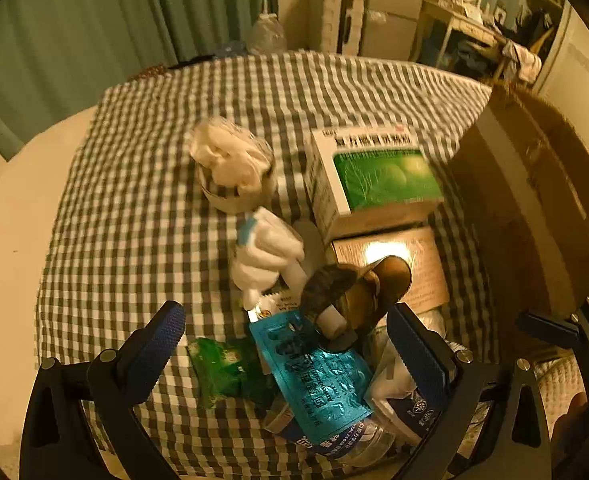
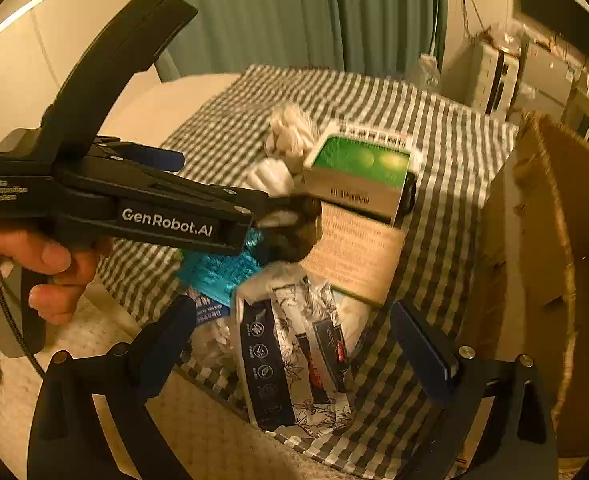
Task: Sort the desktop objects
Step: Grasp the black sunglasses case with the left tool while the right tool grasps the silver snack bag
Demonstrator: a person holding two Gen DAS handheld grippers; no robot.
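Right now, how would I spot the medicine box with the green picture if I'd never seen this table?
Find the checked tablecloth with the pile of clutter on it. At the far end of that pile sits the green and white box, resting on a flat tan box, beside a cup stuffed with white tissue. It is the only box with a glossy green panel on its top face.
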